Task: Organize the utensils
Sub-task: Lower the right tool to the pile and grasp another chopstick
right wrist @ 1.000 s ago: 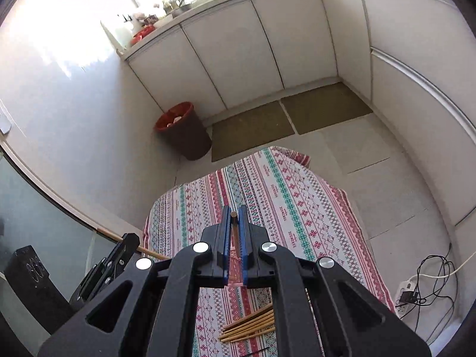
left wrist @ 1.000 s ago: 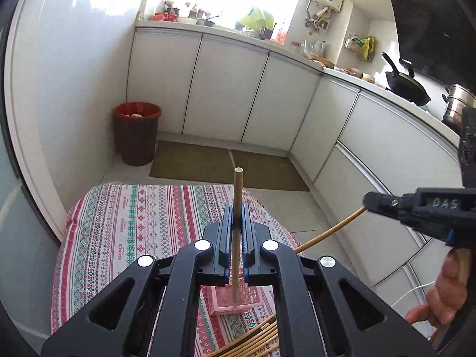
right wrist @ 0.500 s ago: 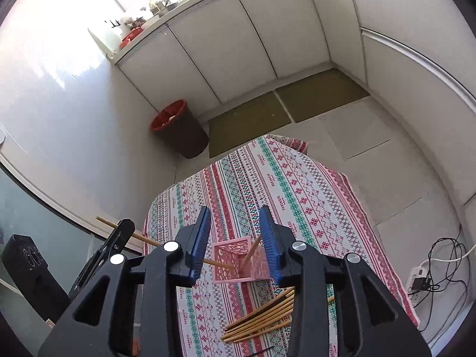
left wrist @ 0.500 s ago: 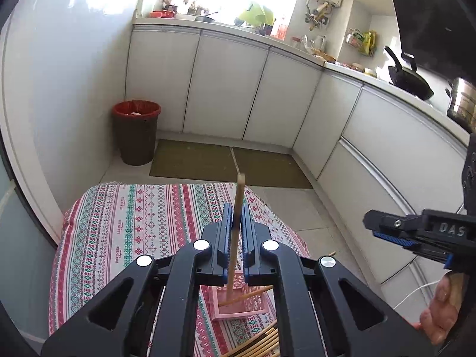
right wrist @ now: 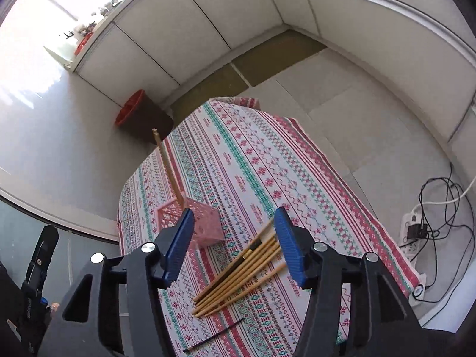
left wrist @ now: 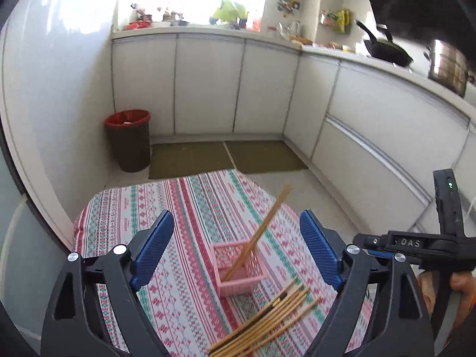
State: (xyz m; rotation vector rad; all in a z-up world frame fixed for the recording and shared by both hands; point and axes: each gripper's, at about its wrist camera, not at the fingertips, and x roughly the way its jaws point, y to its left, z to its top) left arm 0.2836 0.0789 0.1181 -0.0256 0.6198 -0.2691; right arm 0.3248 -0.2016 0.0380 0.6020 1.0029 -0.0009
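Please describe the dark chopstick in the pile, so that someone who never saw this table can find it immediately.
Look at the table with the striped patterned cloth. Beside the pink basket lies a pile of chopsticks. The dark chopstick lies along the pile's basket side; it alone is black with a gold band, while its neighbours are plain light wood.

Home kitchen: white base cabinets (left wrist: 208,83) along two walls, cluttered countertop (left wrist: 208,28) under a bright window, black wok (left wrist: 386,52), steel pot (left wrist: 447,70), red-rimmed bin (left wrist: 129,139), floor mats (left wrist: 226,156).
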